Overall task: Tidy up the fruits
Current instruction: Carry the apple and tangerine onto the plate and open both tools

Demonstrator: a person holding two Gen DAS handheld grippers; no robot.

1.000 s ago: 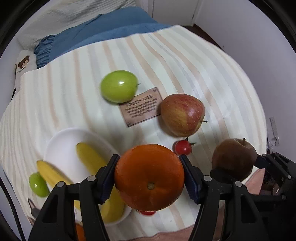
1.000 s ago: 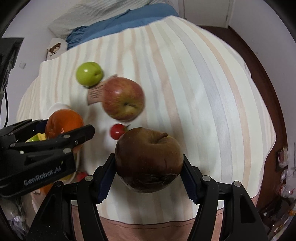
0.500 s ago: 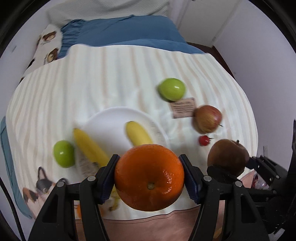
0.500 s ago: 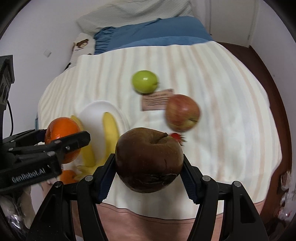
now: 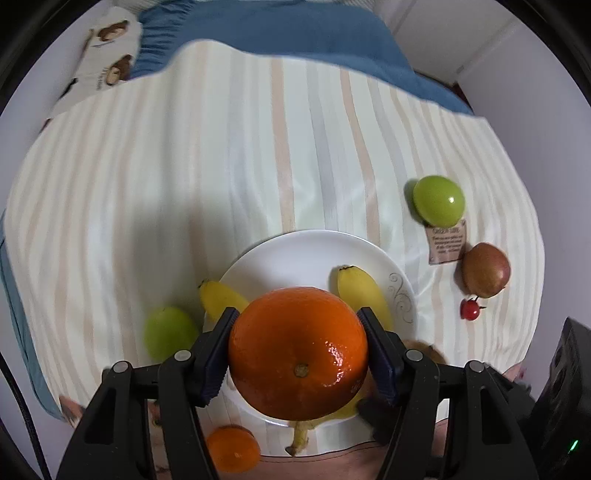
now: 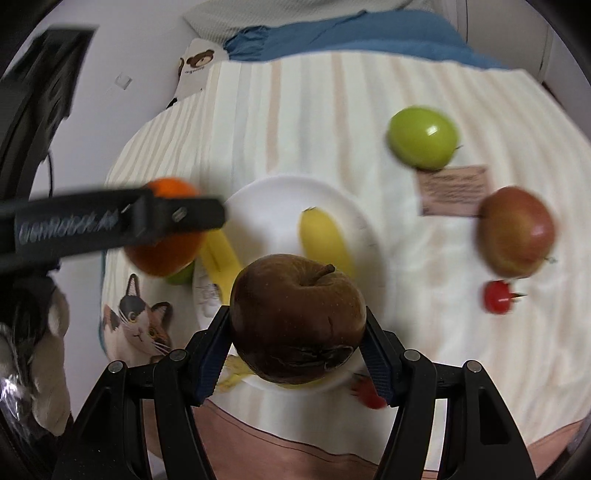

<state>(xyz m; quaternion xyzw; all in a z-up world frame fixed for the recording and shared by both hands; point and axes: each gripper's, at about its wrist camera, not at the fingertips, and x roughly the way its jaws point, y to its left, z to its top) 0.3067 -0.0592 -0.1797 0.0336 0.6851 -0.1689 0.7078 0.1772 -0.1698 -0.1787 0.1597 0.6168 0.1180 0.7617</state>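
My left gripper (image 5: 297, 352) is shut on a big orange (image 5: 297, 352), held above the near part of a white plate (image 5: 295, 254) that carries two bananas (image 5: 364, 295). The right gripper (image 6: 297, 325) is shut on a dark brown apple (image 6: 297, 319), also over the plate (image 6: 273, 199) and its bananas (image 6: 325, 240). From the right wrist view the left gripper and its orange (image 6: 164, 229) hang at the plate's left edge. On the striped cloth to the right lie a green apple (image 5: 437, 201), a red apple (image 5: 485, 269) and a small red fruit (image 5: 470, 309).
Another green fruit (image 5: 170, 332) sits left of the plate and a small orange (image 5: 232, 448) lies near the cloth's front edge. A brown label card (image 5: 446, 243) lies between the apples. Blue bedding (image 5: 277, 33) and a bear-print pillow (image 5: 107, 59) are at the back.
Both grippers have carried their fruit leftward, from above the loose apples to above the white plate. The grips on the orange and the brown apple are unchanged.
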